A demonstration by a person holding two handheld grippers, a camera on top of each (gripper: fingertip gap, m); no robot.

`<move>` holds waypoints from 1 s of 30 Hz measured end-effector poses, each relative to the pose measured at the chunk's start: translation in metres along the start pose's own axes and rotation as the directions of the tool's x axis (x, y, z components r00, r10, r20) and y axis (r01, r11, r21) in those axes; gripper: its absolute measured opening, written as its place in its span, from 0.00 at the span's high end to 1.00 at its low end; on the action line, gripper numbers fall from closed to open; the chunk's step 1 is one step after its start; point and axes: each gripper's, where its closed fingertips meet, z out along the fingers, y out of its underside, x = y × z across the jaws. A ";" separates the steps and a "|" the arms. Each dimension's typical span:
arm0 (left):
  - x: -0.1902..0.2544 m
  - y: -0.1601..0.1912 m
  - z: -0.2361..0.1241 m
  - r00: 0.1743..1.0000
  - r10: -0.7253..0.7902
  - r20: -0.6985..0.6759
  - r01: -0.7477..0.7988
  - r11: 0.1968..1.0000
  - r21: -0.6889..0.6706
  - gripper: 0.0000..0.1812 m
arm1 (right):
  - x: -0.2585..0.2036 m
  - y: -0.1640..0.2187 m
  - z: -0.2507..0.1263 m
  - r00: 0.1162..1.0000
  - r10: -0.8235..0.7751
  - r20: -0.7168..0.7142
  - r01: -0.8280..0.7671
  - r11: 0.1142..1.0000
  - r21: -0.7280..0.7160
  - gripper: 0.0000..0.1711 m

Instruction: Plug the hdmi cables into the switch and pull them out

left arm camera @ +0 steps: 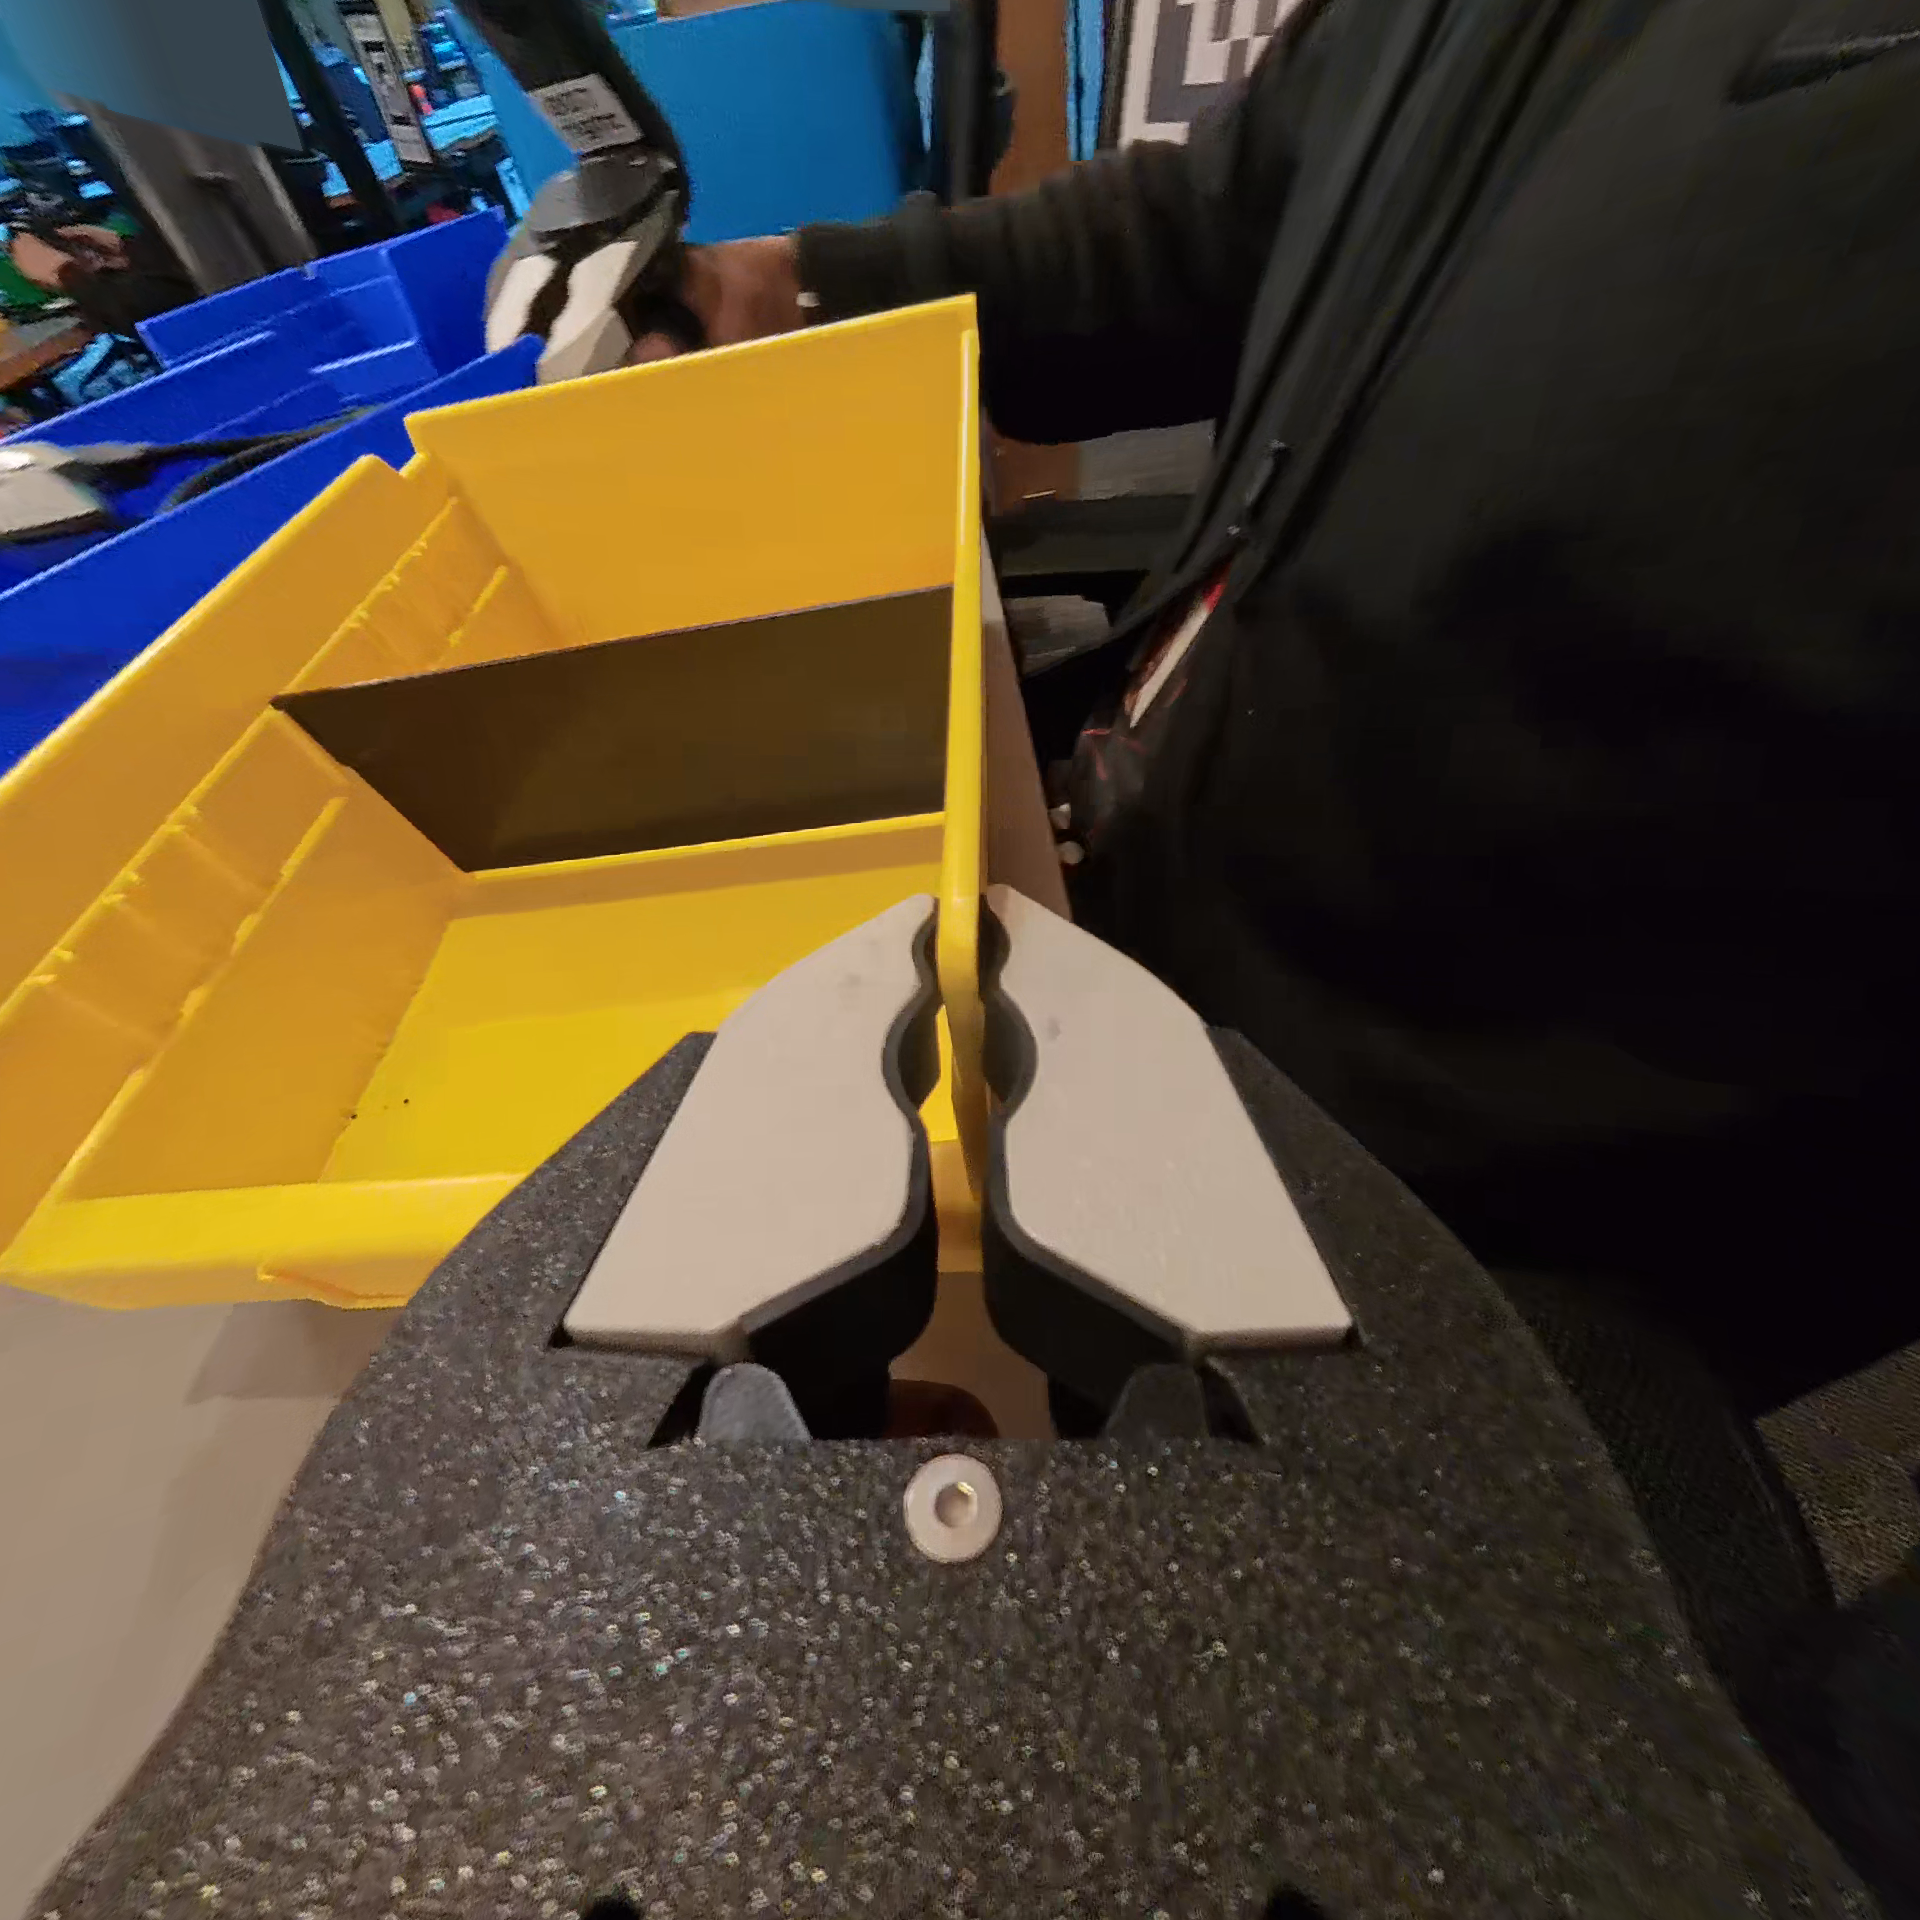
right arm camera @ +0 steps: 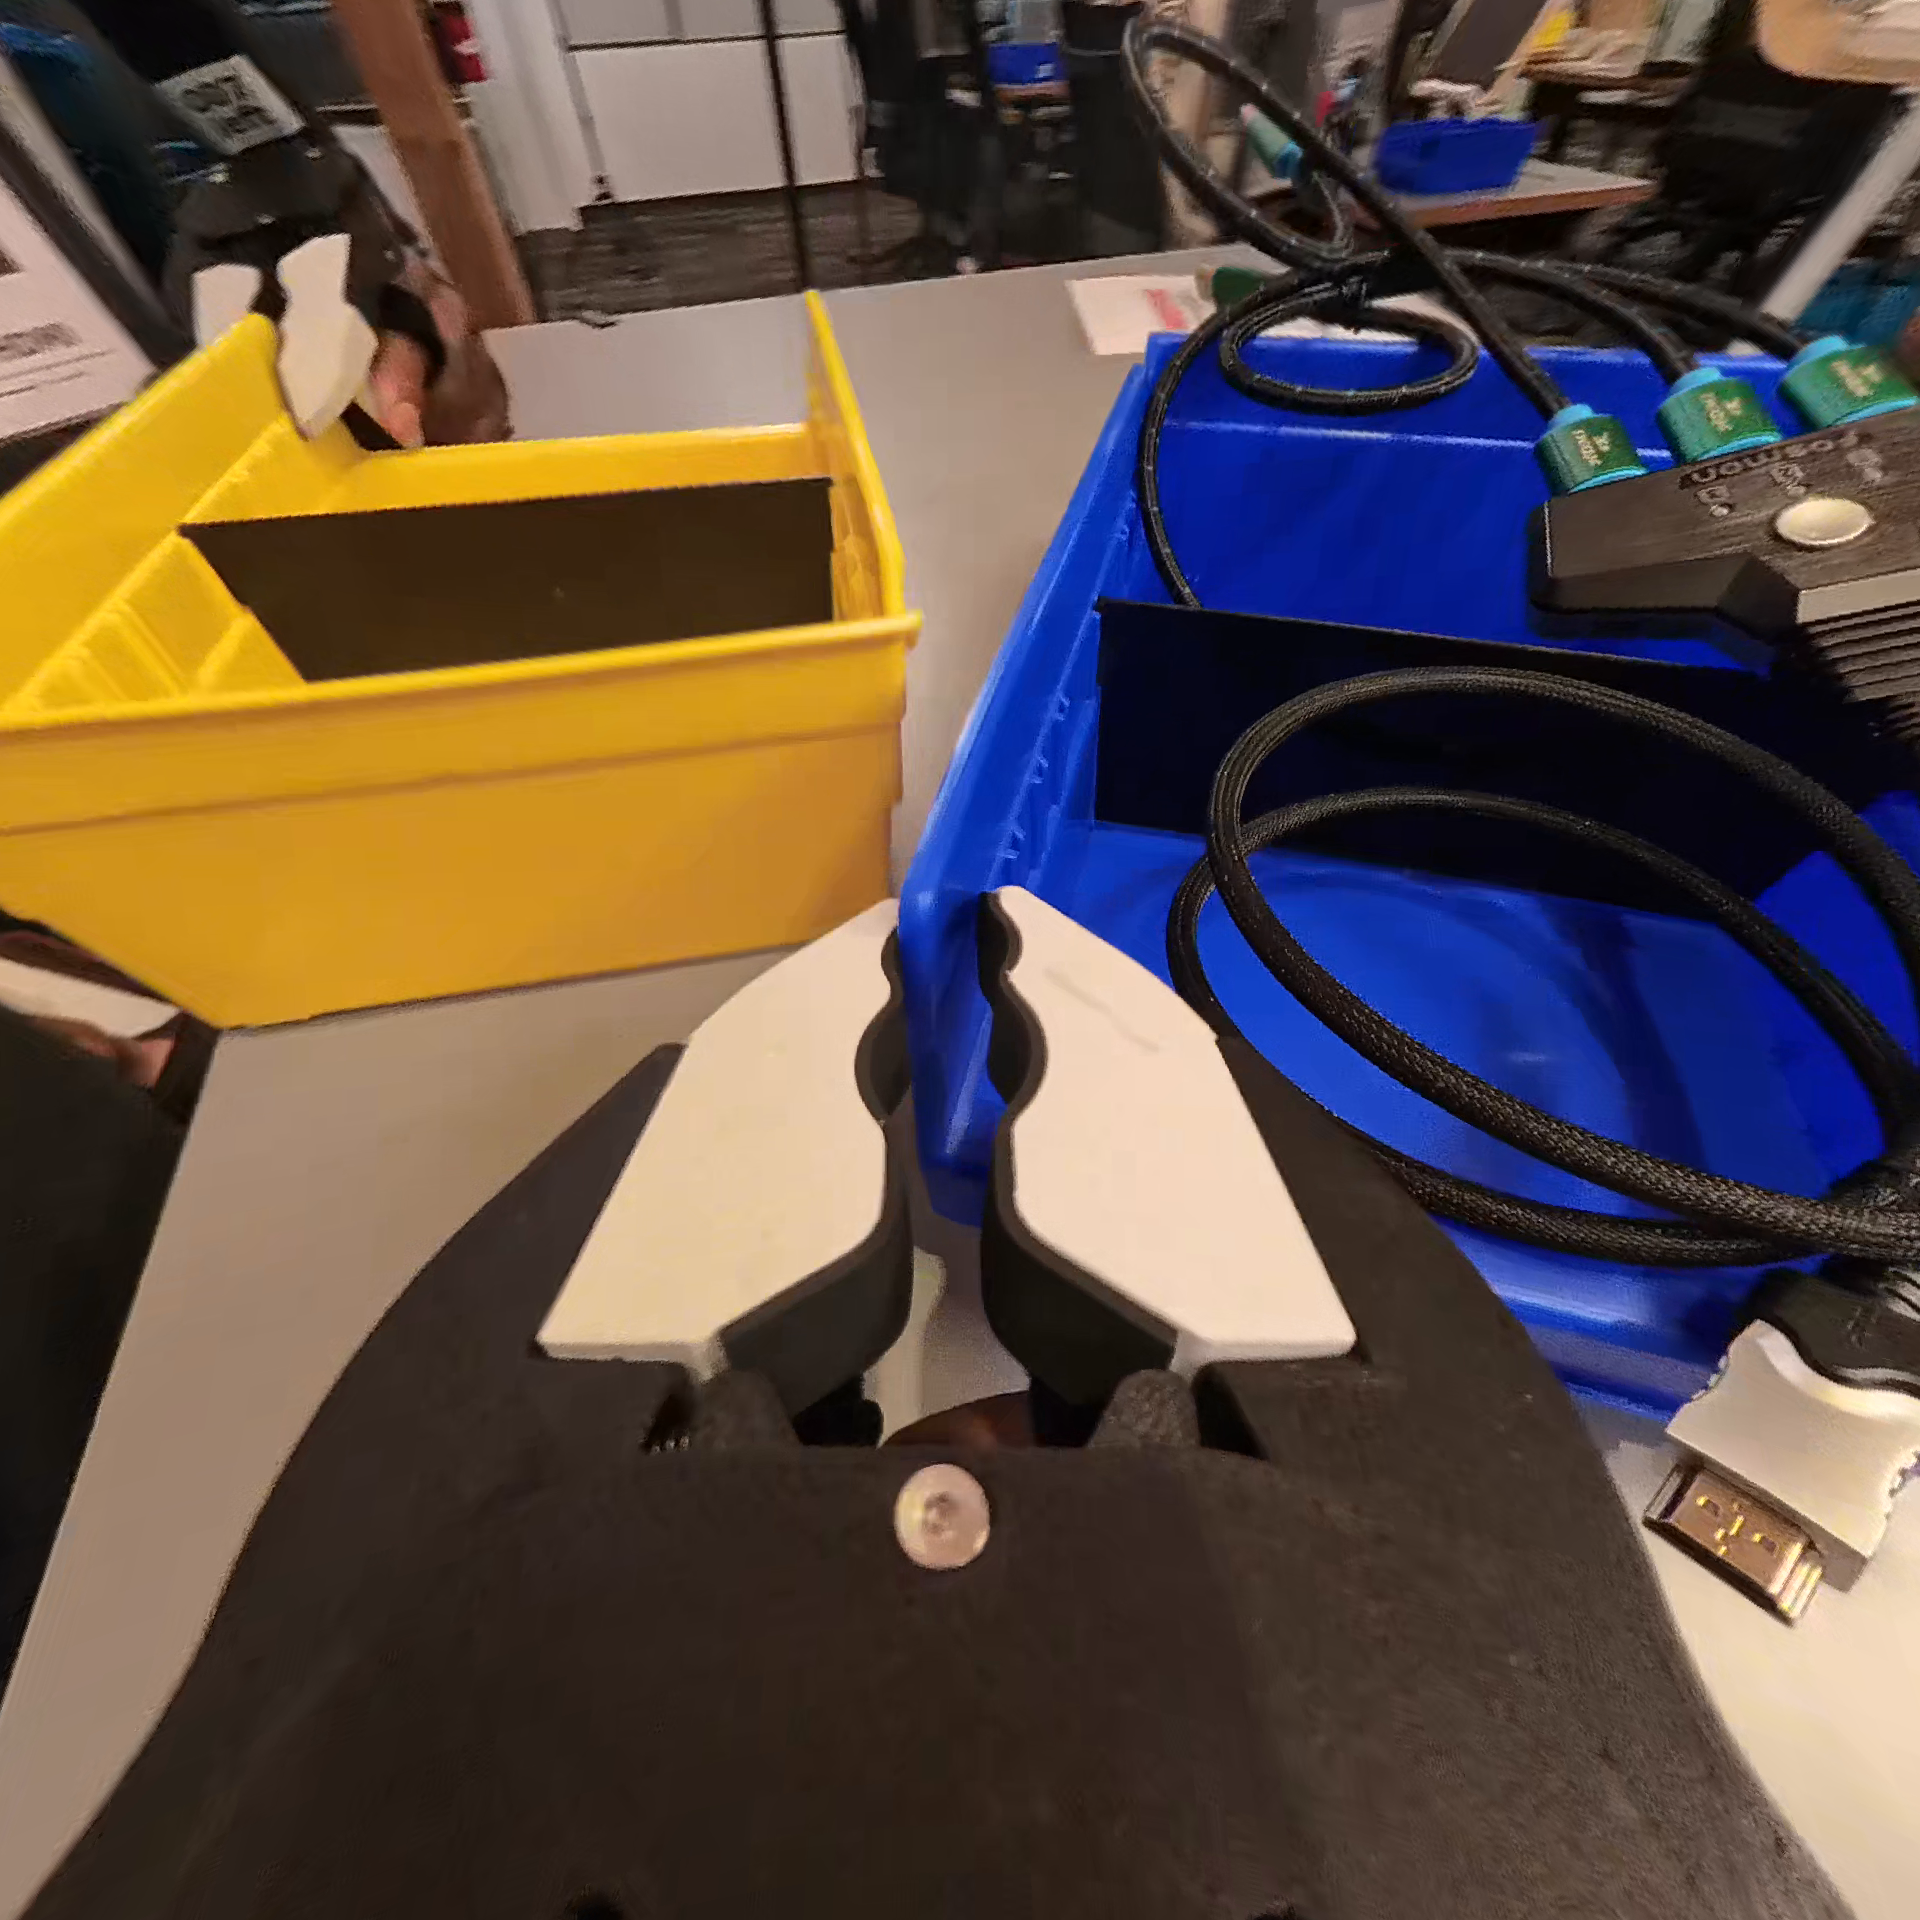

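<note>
A black HDMI switch (right arm camera: 1745, 551) lies in the back part of a blue bin (right arm camera: 997, 790), with three green-ended cable plugs (right arm camera: 1590, 447) in its ports. A black braided HDMI cable (right arm camera: 1558, 935) is coiled in the front part, and its silver plug (right arm camera: 1766, 1465) rests on the table outside the bin. My right gripper (right arm camera: 940, 956) is closed over the blue bin's near left wall. My left gripper (left arm camera: 961, 925) is shut on the side wall of a yellow bin (left arm camera: 675, 499). It also shows in the right wrist view (right arm camera: 281, 312), on the yellow bin's far corner.
The yellow bin (right arm camera: 447, 831) stands left of the blue one on a grey table (right arm camera: 987, 343) and holds only a black divider (left arm camera: 644, 738). A person in a black jacket (left arm camera: 1507, 727) stands close on the right. More blue bins (left arm camera: 260, 384) sit beyond. Some 35 cm of space lies between my two pairs of fingers.
</note>
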 end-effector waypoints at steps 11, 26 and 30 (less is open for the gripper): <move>0.021 -0.013 0.045 0.997 0.031 -0.076 -0.030 0.999 0.014 0.98 | 0.015 -0.019 0.062 0.960 -0.029 0.279 0.031 1.000 -0.005 0.94; -0.001 -0.061 0.041 0.997 0.026 0.072 -0.038 0.983 0.179 0.85 | 0.041 -0.094 0.050 0.982 -0.141 0.127 0.149 0.987 -0.059 0.88; -0.111 -0.045 -0.012 0.842 -0.233 0.486 0.174 0.971 0.163 0.81 | 0.048 -0.091 -0.001 0.983 -0.068 -0.169 0.033 0.978 -0.204 0.85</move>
